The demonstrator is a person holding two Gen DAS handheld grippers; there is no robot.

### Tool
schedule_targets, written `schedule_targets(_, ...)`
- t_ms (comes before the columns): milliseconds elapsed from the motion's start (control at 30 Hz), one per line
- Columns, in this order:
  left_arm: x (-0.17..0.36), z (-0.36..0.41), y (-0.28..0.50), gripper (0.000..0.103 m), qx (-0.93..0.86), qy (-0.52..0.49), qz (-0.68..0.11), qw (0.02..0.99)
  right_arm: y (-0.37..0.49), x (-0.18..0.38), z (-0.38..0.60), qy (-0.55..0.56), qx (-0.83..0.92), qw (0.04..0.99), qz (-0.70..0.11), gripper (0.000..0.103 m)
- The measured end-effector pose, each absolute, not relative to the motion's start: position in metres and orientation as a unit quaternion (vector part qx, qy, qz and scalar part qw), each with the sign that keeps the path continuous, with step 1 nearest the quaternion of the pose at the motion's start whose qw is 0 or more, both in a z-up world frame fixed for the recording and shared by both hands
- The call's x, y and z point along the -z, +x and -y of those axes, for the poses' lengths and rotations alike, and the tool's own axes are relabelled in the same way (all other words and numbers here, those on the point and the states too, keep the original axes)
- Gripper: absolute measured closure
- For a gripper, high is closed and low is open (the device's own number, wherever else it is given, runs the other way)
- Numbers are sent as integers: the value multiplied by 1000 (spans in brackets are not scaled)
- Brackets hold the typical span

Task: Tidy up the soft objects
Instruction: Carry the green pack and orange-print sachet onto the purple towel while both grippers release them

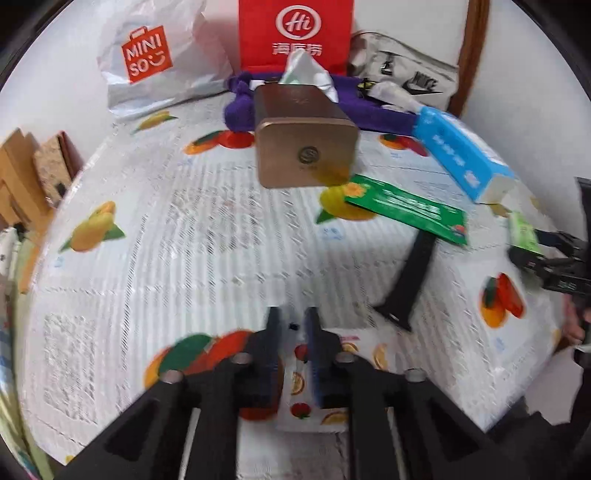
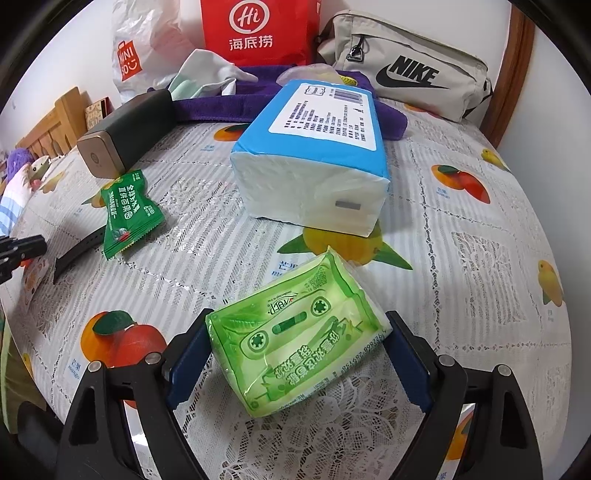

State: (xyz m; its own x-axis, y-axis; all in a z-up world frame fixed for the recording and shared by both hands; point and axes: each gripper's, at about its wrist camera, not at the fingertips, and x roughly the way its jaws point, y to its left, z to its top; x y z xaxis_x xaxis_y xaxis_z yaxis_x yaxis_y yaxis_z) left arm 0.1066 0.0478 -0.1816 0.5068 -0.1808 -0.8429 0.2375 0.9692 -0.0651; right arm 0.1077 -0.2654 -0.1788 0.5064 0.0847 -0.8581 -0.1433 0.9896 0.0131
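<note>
My right gripper (image 2: 295,343) is shut on a light green tissue pack (image 2: 295,343) and holds it by its two sides just above the fruit-print tablecloth (image 2: 461,266). My left gripper (image 1: 293,332) is shut on a small white fruit-print packet (image 1: 295,380), held flat between the narrow jaws. A big blue tissue pack (image 2: 314,155) lies ahead of the right gripper; it also shows in the left wrist view (image 1: 458,151). A dark green snack sachet (image 2: 127,214) lies to the left, also in the left wrist view (image 1: 406,210).
A brown tissue box (image 1: 306,140) with a tissue sticking out lies on its side. A black strap (image 1: 410,280), a purple towel (image 2: 258,99), a Nike pouch (image 2: 406,66), a red paper bag (image 2: 258,29) and a Miniso bag (image 1: 155,55) line the back.
</note>
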Motion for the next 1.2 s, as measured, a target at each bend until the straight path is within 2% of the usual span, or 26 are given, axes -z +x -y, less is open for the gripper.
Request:
schedule_targets(33, 182, -49, 103, 61, 133, 26, -483, 865, 107, 179, 266, -27, -66, 868, -491, 15)
schedule_targets(67, 181, -49, 98, 46, 144, 25, -480, 865, 107, 180, 267, -25, -66, 868, -491, 15)
schedule_targets(100, 181, -50, 95, 38, 148, 25, -480, 864, 107, 180, 267, -23, -66, 869, -490, 15)
schedule_targets(167, 183, -50, 90, 35, 162, 21, -489, 857, 107, 179, 266, -24, -65, 869, -490, 15)
schedule_targets(233, 183, -47, 85, 27, 166, 23, -491, 855, 107, 179, 266, -25, -63, 869, -490, 15)
schedule_targets(433, 190, -21, 72, 23, 138, 84, -474, 866, 106, 180, 267, -24, -64, 870, -488, 15)
schedule_targets(467, 190, -20, 73, 23, 129, 80, -472, 869, 106, 180, 267, -23, -64, 870, -488, 15)
schedule_targets(567, 186, -15, 74, 54, 125, 74, -461, 876, 105, 179, 267, -27, -61, 873, -484, 16)
schedule_targets(700, 185, -17, 77, 64, 118, 66, -455, 880, 103, 173, 269, -37, -57, 876, -478, 16)
schedule_targets(733, 185, -17, 77, 68, 117, 64, -453, 881, 103, 170, 270, -36, -57, 877, -475, 16)
schedule_targets(767, 185, -18, 77, 78, 113, 65, -451, 883, 102, 167, 271, -34, -58, 879, -473, 16)
schedule_targets(967, 183, -27, 88, 91, 100, 39, -459, 882, 103, 136, 277, -26, -69, 893, -444, 16)
schedule_targets(1200, 157, -45, 103, 92, 78, 9, -448, 890, 126, 107, 285, -39, -71, 904, -420, 16)
